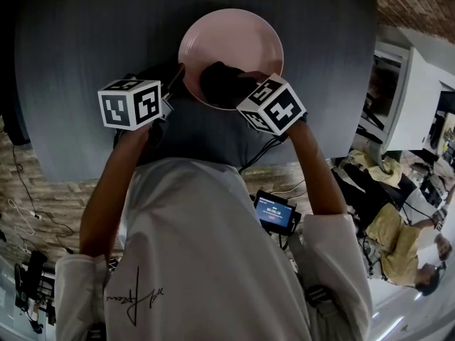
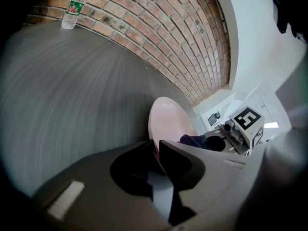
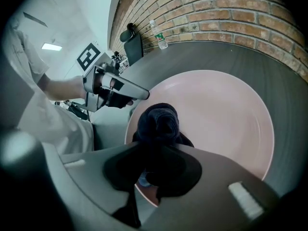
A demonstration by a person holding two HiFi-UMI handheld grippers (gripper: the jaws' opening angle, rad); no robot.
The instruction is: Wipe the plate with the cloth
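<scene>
Smooth, glossy pink plate, seemingly ceramic; soft, matt dark fabric cloth; table in matt dark grey with fine brushed grain; rough red brick wall; clear plastic bottle; left gripper and right gripper in matt grey plastic.

"What carries everything here?"

"A dark grey table with a matt, faintly streaked top. Its far side meets a red brick wall."

"And directly on it?"

"A round, pale pink plate on the near part, midway between left and right."

"Anything further back?"

"A clear plastic water bottle with a green label stands upright at the far edge, just beside the wall and well apart from the plate. Left of it is a black upright object that I cannot identify."
</scene>
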